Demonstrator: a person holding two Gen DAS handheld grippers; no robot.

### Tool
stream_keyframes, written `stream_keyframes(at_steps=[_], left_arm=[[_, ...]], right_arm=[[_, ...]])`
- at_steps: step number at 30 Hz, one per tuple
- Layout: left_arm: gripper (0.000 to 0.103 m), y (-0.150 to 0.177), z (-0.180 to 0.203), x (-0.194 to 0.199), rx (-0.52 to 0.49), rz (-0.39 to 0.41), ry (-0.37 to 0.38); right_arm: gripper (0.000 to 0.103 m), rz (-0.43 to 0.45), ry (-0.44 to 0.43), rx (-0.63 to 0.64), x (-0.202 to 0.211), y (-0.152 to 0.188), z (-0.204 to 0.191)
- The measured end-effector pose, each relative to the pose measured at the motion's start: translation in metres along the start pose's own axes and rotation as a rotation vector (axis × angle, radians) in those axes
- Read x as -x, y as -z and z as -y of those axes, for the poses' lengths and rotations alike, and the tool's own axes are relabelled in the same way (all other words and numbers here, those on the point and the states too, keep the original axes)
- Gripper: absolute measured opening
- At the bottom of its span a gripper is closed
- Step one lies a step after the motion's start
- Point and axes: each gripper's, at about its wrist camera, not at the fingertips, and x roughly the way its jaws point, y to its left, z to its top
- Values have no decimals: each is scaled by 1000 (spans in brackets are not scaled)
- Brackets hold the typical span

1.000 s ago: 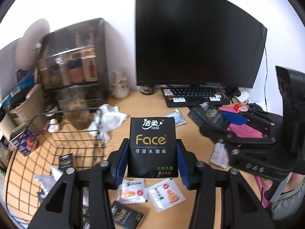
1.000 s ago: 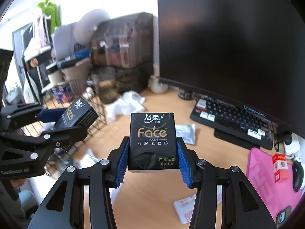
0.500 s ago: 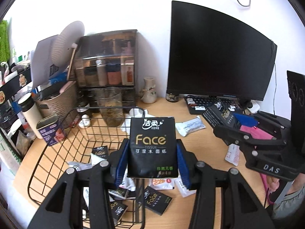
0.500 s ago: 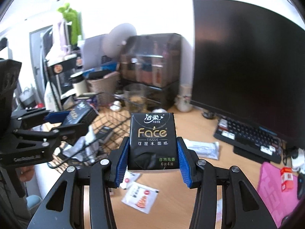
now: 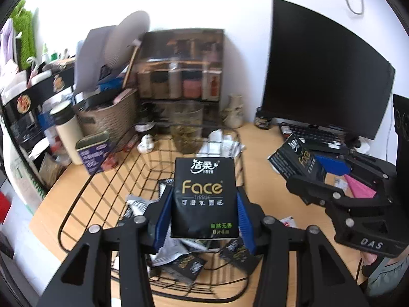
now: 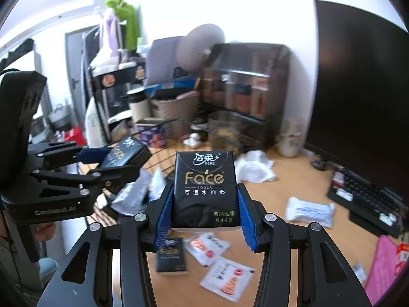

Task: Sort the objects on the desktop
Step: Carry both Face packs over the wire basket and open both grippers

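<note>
Now left claw (image 5: pixel 203 220) overhangs basket (image 5: pixel 76 202).

Black tissue packs (image 5: pixel 203 197) (image 6: pixel 204 192) upright — each claw-clamped.

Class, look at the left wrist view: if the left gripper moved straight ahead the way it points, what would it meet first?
Probably the black wire basket. The left gripper, shut on a black Face tissue pack, points over its interior, so the pack would likely meet the basket's far rim, or the glass jar beyond. Depth is unclear.
</note>
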Motion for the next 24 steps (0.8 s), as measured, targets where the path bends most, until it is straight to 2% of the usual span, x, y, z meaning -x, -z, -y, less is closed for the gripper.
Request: stream_keyframes(at_steps=[3, 10, 15, 17, 20, 24], left_arm=[[52, 4, -15, -2, 24, -15, -27], [52, 13, -59, 5, 80, -28, -83], [52, 15, -74, 11, 103, -13, -101], [52, 16, -78, 11, 109, -15, -106], [52, 17, -79, 10, 113, -15, -107], [52, 17, -80, 10, 116, -11, -110]], right_arm=[[47, -23, -55, 5, -18, -7, -12], [47, -78, -77, 93, -44, -38, -48], [47, -54, -93, 117, -52, -65, -59], [47, -58, -113, 104, -62, -65, -62], [47, -108, -134, 116, -77, -57, -70], [47, -127, -134, 121, -87, -52, -72]])
